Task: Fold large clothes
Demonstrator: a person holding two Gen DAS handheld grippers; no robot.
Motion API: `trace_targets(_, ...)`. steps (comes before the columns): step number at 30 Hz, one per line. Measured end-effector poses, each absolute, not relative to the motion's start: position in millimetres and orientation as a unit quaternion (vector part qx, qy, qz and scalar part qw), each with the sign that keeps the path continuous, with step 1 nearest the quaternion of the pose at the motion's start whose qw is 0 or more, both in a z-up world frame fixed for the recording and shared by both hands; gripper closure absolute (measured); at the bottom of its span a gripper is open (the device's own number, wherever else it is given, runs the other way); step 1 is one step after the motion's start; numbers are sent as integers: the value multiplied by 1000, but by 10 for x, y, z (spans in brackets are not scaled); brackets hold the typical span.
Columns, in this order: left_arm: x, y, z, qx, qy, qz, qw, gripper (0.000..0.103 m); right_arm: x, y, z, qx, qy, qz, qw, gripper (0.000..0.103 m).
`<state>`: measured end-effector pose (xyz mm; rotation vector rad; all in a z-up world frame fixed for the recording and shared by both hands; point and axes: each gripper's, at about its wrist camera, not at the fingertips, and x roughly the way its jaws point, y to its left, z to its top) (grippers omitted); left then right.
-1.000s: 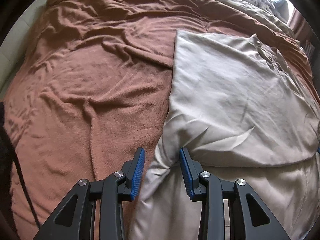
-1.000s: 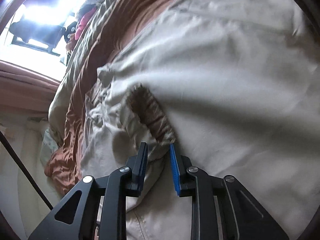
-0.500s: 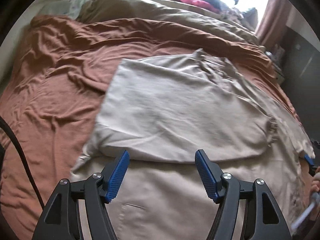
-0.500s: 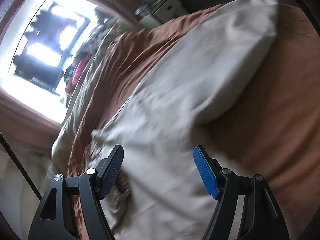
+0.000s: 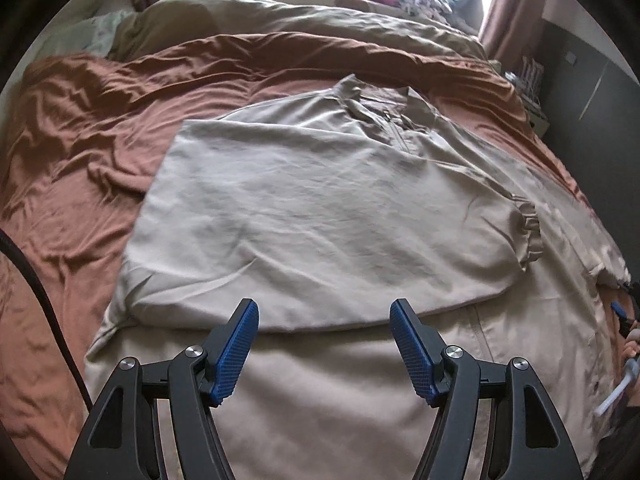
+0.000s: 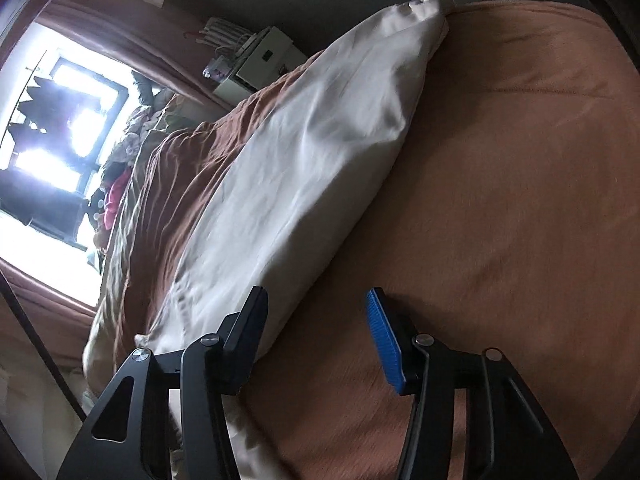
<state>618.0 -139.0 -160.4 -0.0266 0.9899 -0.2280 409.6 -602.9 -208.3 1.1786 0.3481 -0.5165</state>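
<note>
Lying flat on the brown blanket (image 5: pixel 72 160) of the bed, the beige jacket (image 5: pixel 320 216) has one side folded across its body, the ruffled cuff (image 5: pixel 530 236) resting near its right edge. The left tongs (image 5: pixel 324 340) hang wide open above the fold's near edge, gripping nothing; the right tongs (image 6: pixel 316 344) have just been closing partway yet stand open and empty, the jacket's edge (image 6: pixel 304 184) beside one finger, bare blanket between them. My worry is that the loose fold, now unheld, could slip or bunch if the next grasp catches only the top layer, or drags blanket along with it. Only the left wrist view shows the whole garment, collar and zip; the right wrist view alone shows the unfolded side close up from bed level, and the window (image 6: pixel 48 128) beyond.
</note>
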Motion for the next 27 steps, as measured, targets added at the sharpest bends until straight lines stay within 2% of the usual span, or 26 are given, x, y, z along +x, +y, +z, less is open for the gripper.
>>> trace_targets(1,6220,-1437,-1624,-8,475,-114,873,33,4124,-6050,-2089,543,165,-243,787,61)
trace_targets(2,6250,-1475,-1638,-4,475,-118,872,33,4103,-6112,-2071,541,166,-243,788,62)
trace_targets(9,6433,-1751,-1774,16,478,-152,865,33,4314,-6181,-2119,535,155,-257,790,64)
trace_targets(11,6441,-1779,-1795,16,478,-160,864,33,4367,-6218,-2159,534,152,-260,790,79)
trace_targets(12,6441,-1786,-1803,17,477,-163,863,33,4372,-6227,-2183,535,152,-262,788,93)
trace_targets(13,6441,-1784,-1809,18,476,-165,864,33,4356,-6220,-2206,538,149,-262,787,99)
trace_targets(16,6471,-1765,-1820,11,476,-166,864,33,4221,-6112,-2111,536,120,-266,792,103)
trace_targets(27,6427,-1695,-1725,-25,481,-171,860,33,3937,-5235,-1160,452,43,-197,869,103)
